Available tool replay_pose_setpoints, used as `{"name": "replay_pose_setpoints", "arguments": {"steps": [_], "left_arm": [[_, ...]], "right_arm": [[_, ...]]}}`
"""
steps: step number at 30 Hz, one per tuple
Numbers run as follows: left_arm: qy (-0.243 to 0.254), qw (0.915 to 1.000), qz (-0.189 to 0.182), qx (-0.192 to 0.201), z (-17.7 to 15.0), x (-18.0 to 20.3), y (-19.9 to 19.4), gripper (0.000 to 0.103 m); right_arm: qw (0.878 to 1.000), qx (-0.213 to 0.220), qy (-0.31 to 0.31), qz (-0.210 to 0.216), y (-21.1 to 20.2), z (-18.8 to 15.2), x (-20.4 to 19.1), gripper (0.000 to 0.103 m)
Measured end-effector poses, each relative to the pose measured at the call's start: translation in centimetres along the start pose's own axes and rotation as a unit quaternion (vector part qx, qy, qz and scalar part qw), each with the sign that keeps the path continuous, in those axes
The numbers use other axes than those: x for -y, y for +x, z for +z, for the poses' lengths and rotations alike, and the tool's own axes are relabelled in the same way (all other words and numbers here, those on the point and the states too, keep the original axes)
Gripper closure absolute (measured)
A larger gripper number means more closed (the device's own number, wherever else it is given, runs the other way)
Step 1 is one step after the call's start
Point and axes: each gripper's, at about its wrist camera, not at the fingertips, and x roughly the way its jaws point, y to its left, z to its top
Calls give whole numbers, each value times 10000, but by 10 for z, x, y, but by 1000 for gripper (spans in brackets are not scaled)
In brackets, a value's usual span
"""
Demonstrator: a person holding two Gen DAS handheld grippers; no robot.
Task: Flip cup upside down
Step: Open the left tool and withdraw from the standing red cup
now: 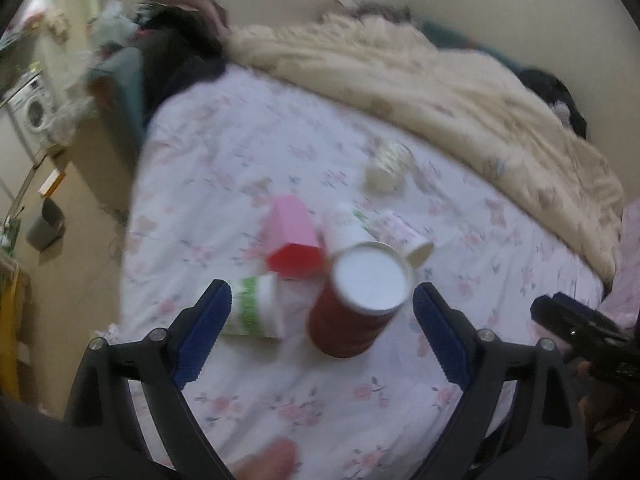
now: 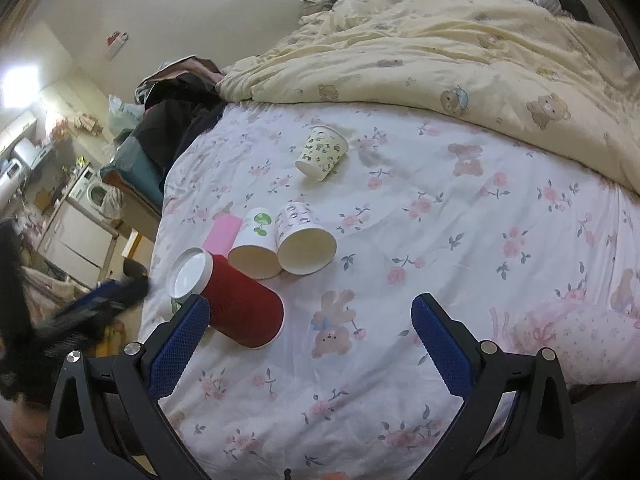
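A red ribbed paper cup [image 1: 348, 312] stands tilted on the floral bedsheet, white base up; in the right wrist view [image 2: 240, 308] it leans with its base to the upper left. My left gripper [image 1: 322, 304] is open, its blue pads on either side of the cup and apart from it. It also shows blurred at the left of the right wrist view [image 2: 104, 300]. My right gripper [image 2: 310, 322] is open and empty over the sheet, to the right of the red cup. It shows at the right edge of the left wrist view [image 1: 576, 328].
Several other paper cups lie on their sides: a pink one [image 2: 222, 234], a white one with green print [image 2: 256, 248], a patterned one [image 2: 304, 240], one farther back [image 2: 322, 154] and a green-banded one [image 1: 256, 308]. A cream quilt [image 2: 460, 52] covers the far bed. The bed edge [image 2: 156, 248] drops off left.
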Motion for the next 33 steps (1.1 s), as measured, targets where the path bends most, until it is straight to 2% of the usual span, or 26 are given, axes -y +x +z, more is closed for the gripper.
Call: {"name": "replay_pose_setpoints", "arguments": {"steps": [6, 8, 12, 14, 18, 27, 33], "left_arm": [[-336, 9988, 244, 245, -13, -37, -25, 13], [-359, 9988, 289, 171, -20, -43, -27, 13], [-328, 9981, 420, 296, -35, -49, -34, 11], [-384, 9982, 338, 309, -42, -51, -33, 8], [-433, 9982, 272, 312, -50, -50, -31, 1], [-473, 9978, 329, 318, -48, -50, -28, 0], [-290, 9983, 375, 341, -49, -44, -28, 0]], "right_arm": [[9985, -14, -550, 76, 1, -9, -26, 0], [9964, 20, -844, 42, 1, -14, -38, 0], [9919, 155, -1259, -57, -2, -20, -56, 0], [9903, 169, -1380, -57, 0, -22, -62, 0], [9897, 48, -1428, -53, 8, -25, -68, 0], [9894, -44, -1452, -66, 20, -27, -76, 0], [9892, -72, -1461, -76, 21, -28, -76, 0]]}}
